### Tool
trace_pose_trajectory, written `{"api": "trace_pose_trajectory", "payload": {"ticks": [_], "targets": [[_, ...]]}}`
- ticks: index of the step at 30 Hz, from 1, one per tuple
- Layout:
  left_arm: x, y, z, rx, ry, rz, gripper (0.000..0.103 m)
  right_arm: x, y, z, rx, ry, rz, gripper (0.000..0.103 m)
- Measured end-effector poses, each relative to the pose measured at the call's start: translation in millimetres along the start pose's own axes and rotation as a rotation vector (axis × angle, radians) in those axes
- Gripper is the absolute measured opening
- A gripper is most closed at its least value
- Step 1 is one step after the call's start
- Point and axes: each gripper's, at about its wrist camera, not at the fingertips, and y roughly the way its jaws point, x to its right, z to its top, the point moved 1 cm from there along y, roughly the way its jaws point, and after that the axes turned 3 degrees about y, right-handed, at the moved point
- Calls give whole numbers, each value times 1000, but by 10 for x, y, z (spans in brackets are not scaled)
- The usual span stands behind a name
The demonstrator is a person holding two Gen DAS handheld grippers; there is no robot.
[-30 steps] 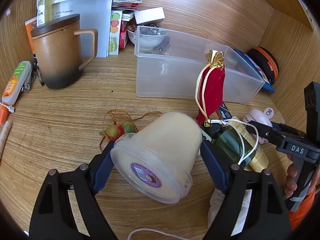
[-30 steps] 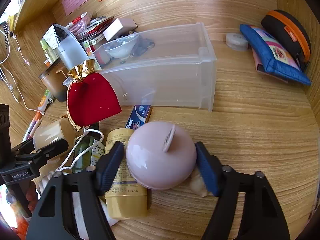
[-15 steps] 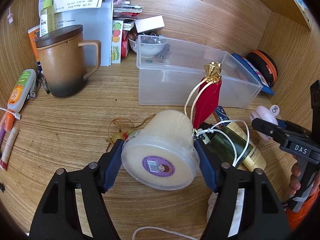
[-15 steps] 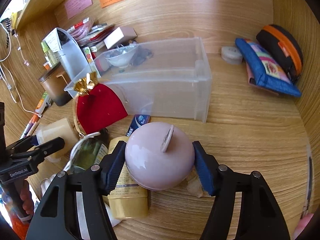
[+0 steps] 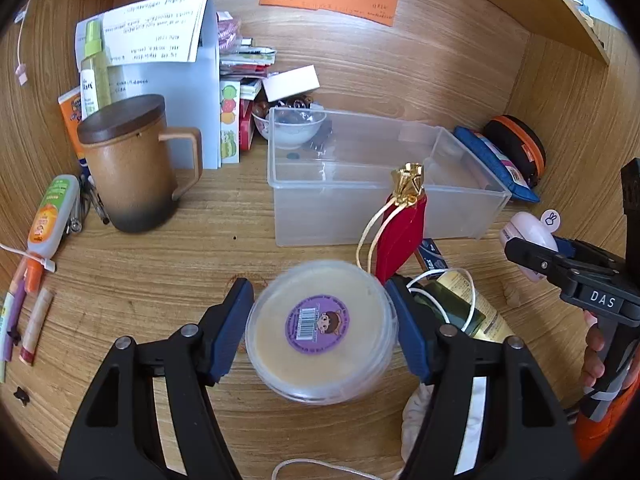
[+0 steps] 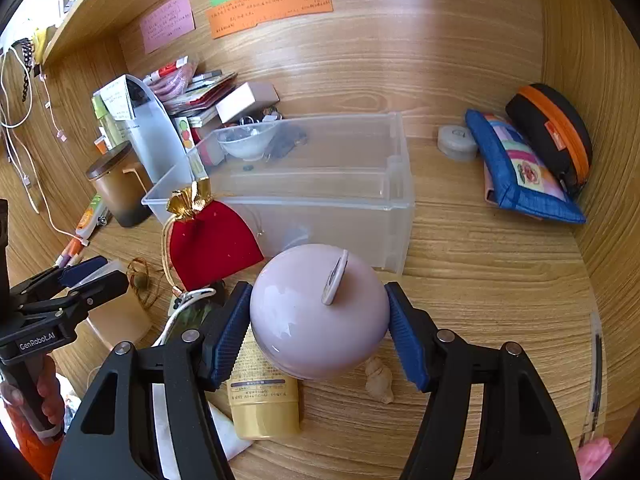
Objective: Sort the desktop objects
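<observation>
My left gripper (image 5: 320, 328) is shut on a cream plastic tub (image 5: 322, 330), held above the desk with its purple-stickered base facing the camera. My right gripper (image 6: 319, 320) is shut on a round pink case (image 6: 320, 312) with a small tag on top, also lifted. The clear plastic bin (image 5: 376, 176) stands just beyond both; it also shows in the right wrist view (image 6: 320, 184). A red velvet pouch (image 6: 210, 240) with a gold top stands in front of the bin, between the two grippers.
A brown lidded mug (image 5: 132, 168), tubes and pens (image 5: 48, 216) lie left. A yellow tube (image 6: 260, 396), a green bottle and a seashell (image 6: 380, 380) lie under the grippers. A blue pouch (image 6: 520, 172) and a black-orange case (image 6: 556, 128) sit right.
Both grippers have lifted with their loads. The tub has tipped so its base faces the left camera. The pink case has risen above the desk toward the bin.
</observation>
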Motion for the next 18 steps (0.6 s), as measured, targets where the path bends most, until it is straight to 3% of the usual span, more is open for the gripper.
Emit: {"api": "trace_pose_trajectory", "payload": {"ticks": [6,8,9,11,13,18], "targets": [[6,-62,95,21,5,-2,66,-34,-74,54,18,-22,-6,62],[23,-99,135,31,18,-11,27,-45,-102,84,26,-31,-10,62],[24,-108,180,10,18,-21,12,-48,-115,95,29,-34,-11,62],[13,-119,253,12,24,-33,12,-54,-145,130,36,-40,-13,62],[-2,-61,280,7,37,6,12,-63,-165,161,41,-45,-12,62],[-103,174,148,-85,10,3,17,-96,-108,141,26,-55,-5,62]]}}
